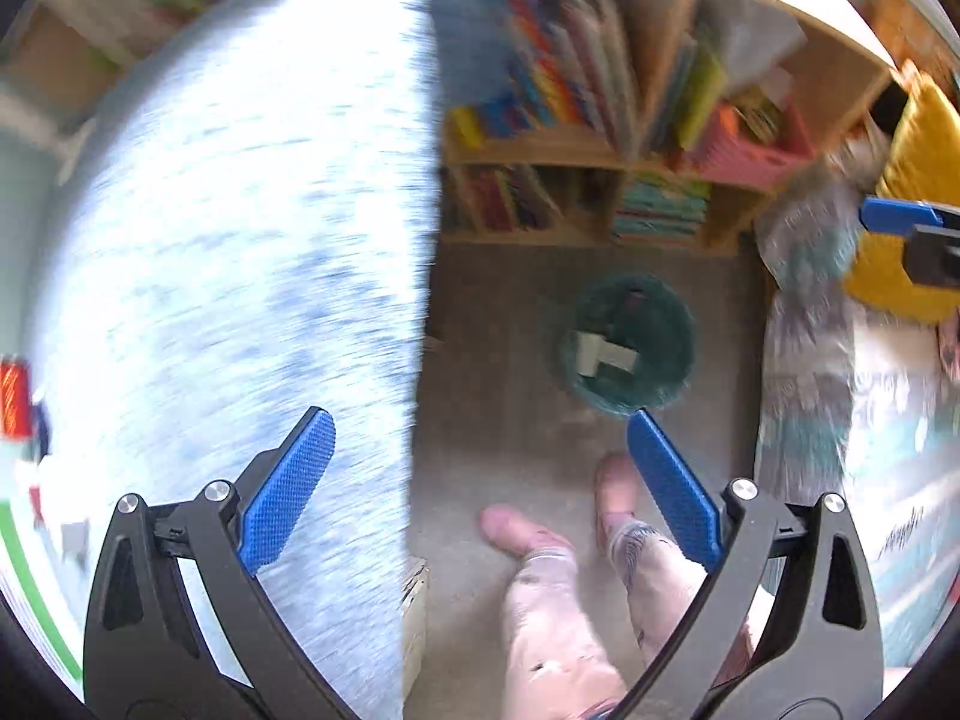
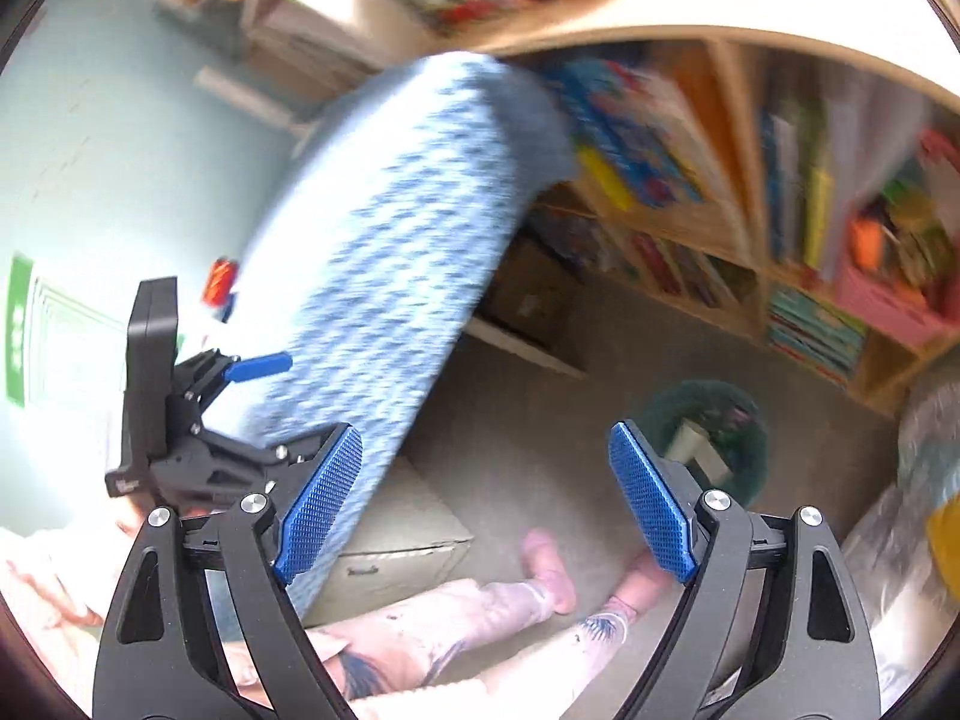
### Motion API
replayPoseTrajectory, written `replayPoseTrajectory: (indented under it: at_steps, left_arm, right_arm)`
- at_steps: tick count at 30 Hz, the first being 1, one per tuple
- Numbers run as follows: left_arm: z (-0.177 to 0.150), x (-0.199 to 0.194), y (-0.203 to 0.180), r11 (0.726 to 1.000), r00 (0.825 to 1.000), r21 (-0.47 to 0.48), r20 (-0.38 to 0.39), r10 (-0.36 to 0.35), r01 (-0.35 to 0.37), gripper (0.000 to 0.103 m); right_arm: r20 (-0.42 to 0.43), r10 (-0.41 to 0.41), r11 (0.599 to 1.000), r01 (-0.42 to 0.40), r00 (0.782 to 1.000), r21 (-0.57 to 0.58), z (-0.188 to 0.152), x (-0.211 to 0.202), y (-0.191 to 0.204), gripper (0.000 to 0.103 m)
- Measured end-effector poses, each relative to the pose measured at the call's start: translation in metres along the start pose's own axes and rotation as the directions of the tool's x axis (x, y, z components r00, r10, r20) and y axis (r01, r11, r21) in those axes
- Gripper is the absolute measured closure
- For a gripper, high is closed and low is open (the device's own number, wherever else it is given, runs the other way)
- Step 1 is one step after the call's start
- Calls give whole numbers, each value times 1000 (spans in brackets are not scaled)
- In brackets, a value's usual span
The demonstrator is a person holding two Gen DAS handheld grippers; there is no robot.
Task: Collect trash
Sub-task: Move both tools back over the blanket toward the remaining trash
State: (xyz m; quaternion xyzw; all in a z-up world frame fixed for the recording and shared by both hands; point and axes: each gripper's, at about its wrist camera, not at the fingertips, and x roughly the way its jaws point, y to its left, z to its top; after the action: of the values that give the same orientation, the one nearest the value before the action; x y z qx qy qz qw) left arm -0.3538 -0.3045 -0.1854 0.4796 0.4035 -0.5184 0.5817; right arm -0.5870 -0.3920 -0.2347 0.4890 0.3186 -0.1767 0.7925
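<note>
Left wrist view: the left hand-held gripper (image 1: 480, 480) points down at the carpeted floor (image 1: 510, 312), its two blue pads spread wide with nothing between them. A large blue-and-white speckled cushion (image 1: 240, 240), motion-blurred, fills the left half; its straight right edge borders the open strip of carpet. One dark green trash bin (image 1: 627, 345) stands on that carpet just beyond the right pad's tip, with pale crumpled pieces of trash (image 1: 603, 354) inside. Behind it runs a wooden bookshelf (image 1: 600, 156) packed with books. A patterned bed edge (image 1: 804, 390) closes off the right side. Two bare feet (image 1: 540, 528) stand below the bin.

Right wrist view: the right hand-held gripper (image 2: 486, 498) is likewise released, its pads far apart and empty, aimed down and forward. The cushion (image 2: 390, 240) leans diagonally across the middle, overlapping the left pad. The other gripper sits at the left against it; whether it touches cannot be told. The bin (image 2: 708, 438) shows partly behind the right pad, on the carpet. A pale box (image 2: 402, 534) sits under the cushion's lower end.
</note>
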Motion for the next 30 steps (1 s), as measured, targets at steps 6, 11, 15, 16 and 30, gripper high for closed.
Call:
replayPoseTrajectory:
  at_steps: [6, 11, 15, 16, 30]
  left_arm:
    - [-37, -39, 74, 989, 997, -137, 34, 65, -60, 7]
    - [-75, -62, 140, 951, 991, -288, 35, 131, -116, 7]
    - [-106, -75, 190, 901, 982, -404, 25, 187, -161, 7]
    - [-113, -77, 202, 888, 980, -426, 22, 199, -171, 7]
    - [-194, -102, 304, 739, 956, -626, -37, 292, -250, 7]
  right_arm:
    - [-13, 69, 990, -70, 998, -124, 28, 15, 79, 16]
    - [-58, 104, 954, -116, 993, -275, 56, 41, 145, 16]
    - [-96, 151, 911, -177, 984, -373, 70, 62, 194, 16]
    - [-113, 155, 898, -188, 981, -398, 73, 69, 208, 16]
    - [-231, 137, 756, -252, 963, -603, 77, 132, 331, 16]
